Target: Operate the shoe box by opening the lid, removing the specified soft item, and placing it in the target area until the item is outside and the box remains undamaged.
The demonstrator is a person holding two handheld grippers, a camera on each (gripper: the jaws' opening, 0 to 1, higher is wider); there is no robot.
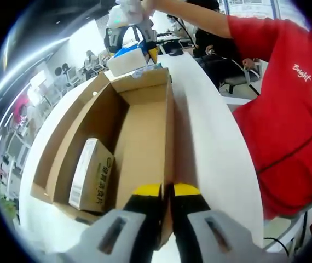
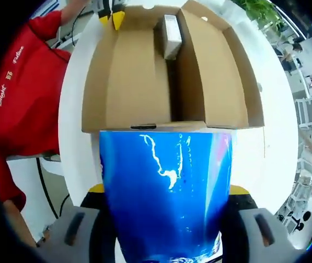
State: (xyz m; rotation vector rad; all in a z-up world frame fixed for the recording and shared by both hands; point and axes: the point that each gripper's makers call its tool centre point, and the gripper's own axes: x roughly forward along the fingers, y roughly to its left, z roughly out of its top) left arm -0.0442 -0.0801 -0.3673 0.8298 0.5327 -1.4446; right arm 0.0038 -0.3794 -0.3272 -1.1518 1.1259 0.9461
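The left gripper (image 1: 167,193) clamps its 2 yellow-tipped jaws on the near wall of the open cardboard shoe box (image 1: 145,131). The right gripper (image 2: 167,219) hangs beyond the box's far end, squeezing a glossy, crinkled blue soft pack (image 2: 167,192). A small rectangular carton (image 1: 92,174) lies on the box's floor, on a round white table (image 1: 211,142).

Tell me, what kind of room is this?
Probably a big open office or lab. The open brown cardboard shoe box sits on a long white table, and behind it are desks with black office chairs. Green leafy plants and more white desks stand nearby.
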